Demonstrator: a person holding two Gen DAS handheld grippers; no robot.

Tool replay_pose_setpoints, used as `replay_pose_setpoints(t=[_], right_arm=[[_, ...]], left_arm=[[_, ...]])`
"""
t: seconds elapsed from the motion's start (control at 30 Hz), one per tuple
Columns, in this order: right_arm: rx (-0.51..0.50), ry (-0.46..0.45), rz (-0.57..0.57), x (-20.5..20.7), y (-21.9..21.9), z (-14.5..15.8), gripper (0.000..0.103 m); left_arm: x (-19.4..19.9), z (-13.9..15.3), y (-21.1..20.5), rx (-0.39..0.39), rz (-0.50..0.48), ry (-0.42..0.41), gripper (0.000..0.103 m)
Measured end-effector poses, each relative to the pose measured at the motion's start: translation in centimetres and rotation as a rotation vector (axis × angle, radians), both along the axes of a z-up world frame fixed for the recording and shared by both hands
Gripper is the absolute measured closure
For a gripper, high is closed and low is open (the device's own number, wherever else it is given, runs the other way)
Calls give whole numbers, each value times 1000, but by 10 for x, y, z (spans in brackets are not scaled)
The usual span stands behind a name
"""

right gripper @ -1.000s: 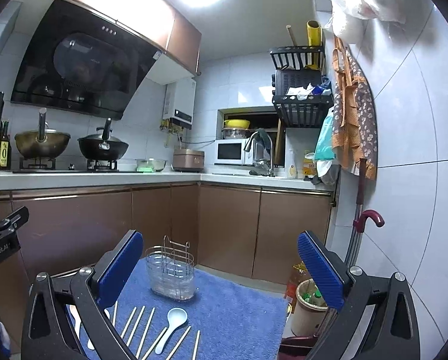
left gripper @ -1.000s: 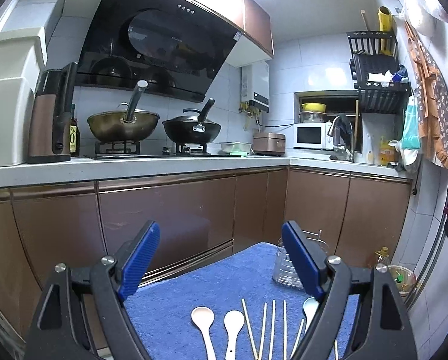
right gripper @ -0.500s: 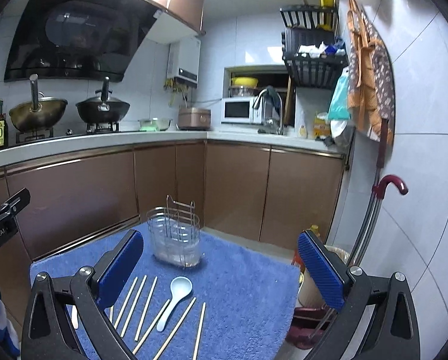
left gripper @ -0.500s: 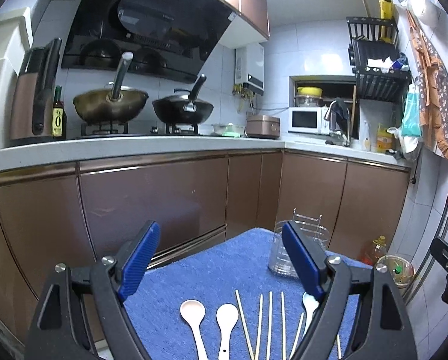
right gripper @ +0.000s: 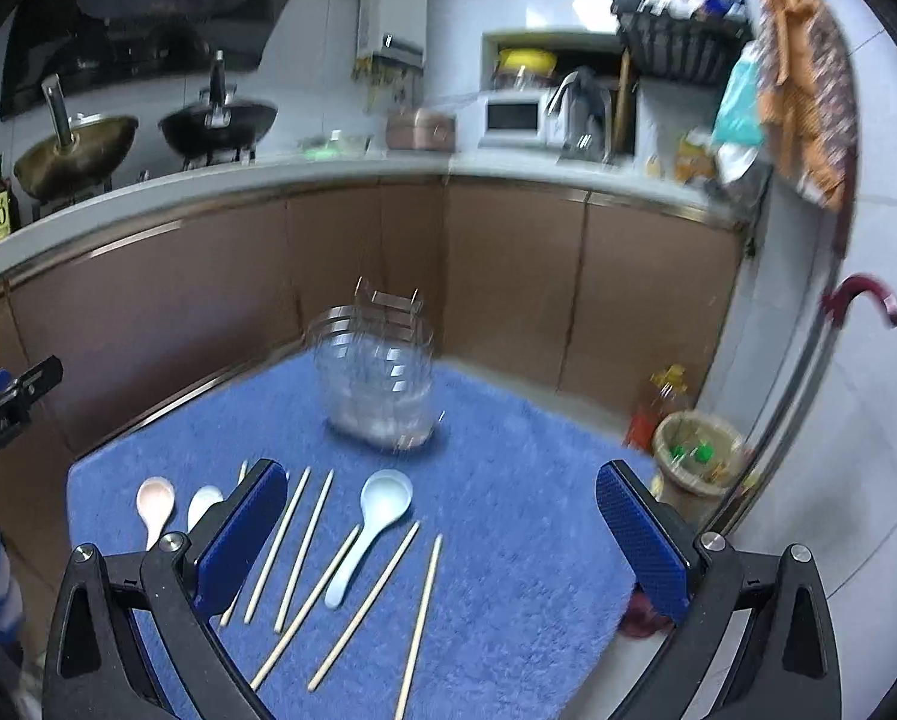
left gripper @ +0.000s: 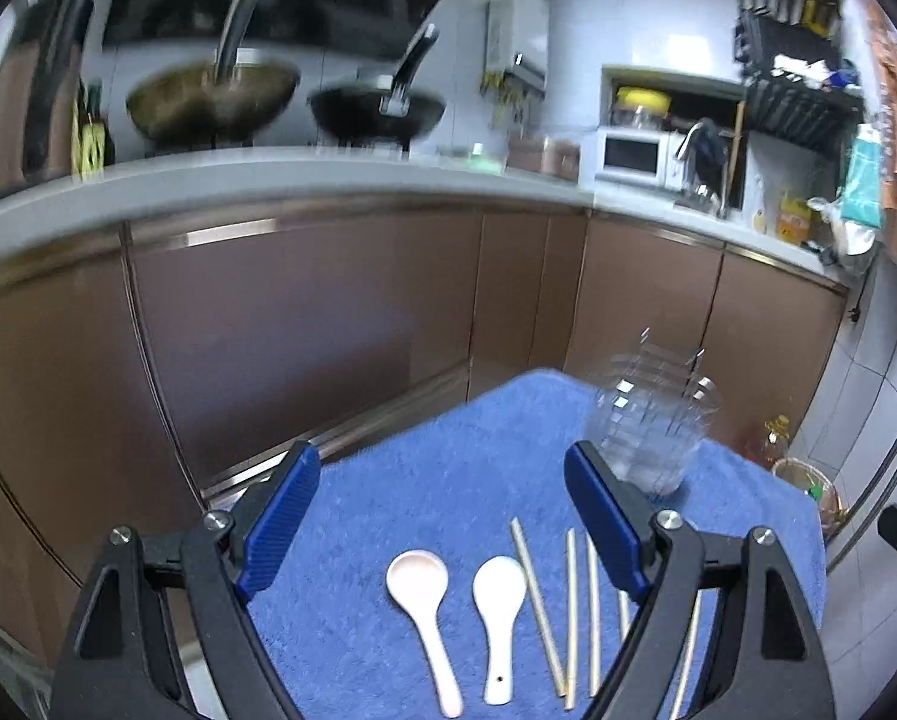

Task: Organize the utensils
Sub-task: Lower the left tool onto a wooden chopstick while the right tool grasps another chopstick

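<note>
A blue towel (left gripper: 436, 468) (right gripper: 508, 480) covers a small table. On it lie a pinkish spoon (left gripper: 421, 585) (right gripper: 154, 504), a white spoon (left gripper: 499, 600) (right gripper: 203, 503), a pale blue spoon (right gripper: 371, 516) and several wooden chopsticks (left gripper: 538, 594) (right gripper: 334, 588) side by side. A wire utensil holder (left gripper: 652, 420) (right gripper: 379, 378) stands at the towel's far side. My left gripper (left gripper: 442, 522) hovers open above the two spoons. My right gripper (right gripper: 442, 540) hovers open above the blue spoon and chopsticks. Nothing sits between either pair of fingers.
Brown cabinets (left gripper: 304, 324) and a counter with two woks (left gripper: 208, 96) run behind the table. A small bin (right gripper: 697, 450) and a bottle (right gripper: 664, 390) stand on the floor to the right. A red-handled umbrella (right gripper: 862, 294) leans on the tiled wall.
Both grippers have tilted down and moved in over the towel, so more of the spoons and chopsticks shows. Both stay open. Nothing on the towel has moved.
</note>
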State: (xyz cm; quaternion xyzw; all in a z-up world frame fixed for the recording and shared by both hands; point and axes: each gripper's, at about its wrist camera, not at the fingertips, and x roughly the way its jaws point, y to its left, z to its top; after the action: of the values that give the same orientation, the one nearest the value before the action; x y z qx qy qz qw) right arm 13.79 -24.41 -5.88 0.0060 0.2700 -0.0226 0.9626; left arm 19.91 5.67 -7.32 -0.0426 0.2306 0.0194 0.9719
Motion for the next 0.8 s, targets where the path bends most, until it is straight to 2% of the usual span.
replay_pose_setpoints(t=[0.07, 0.2, 0.33, 0.4, 0.47, 0.53, 0.6, 0.67, 0.8], right_arm=[[23, 61, 27, 11, -3, -8, 5], [127, 214, 98, 40, -13, -31, 26], [172, 325, 128, 64, -18, -56, 43], [201, 378, 143, 77, -19, -68, 55], [233, 431, 156, 92, -21, -80, 61], [262, 484, 159, 107, -25, -95, 67], [291, 543, 157, 123, -28, -110, 74], [293, 586, 152, 135, -30, -123, 80], [265, 645, 123, 156, -31, -143, 84]], left_arm=[[15, -10, 10, -16, -33, 69, 20], [46, -37, 30, -113, -141, 241, 21], [70, -56, 24, -192, -266, 379, 21], [84, -62, 9, -188, -313, 430, 21], [107, -74, -6, -175, -336, 504, 23], [127, -88, -18, -172, -355, 575, 31], [148, -105, -30, -168, -364, 657, 49], [165, -120, -37, -164, -369, 730, 56], [186, -135, -46, -133, -346, 788, 57]])
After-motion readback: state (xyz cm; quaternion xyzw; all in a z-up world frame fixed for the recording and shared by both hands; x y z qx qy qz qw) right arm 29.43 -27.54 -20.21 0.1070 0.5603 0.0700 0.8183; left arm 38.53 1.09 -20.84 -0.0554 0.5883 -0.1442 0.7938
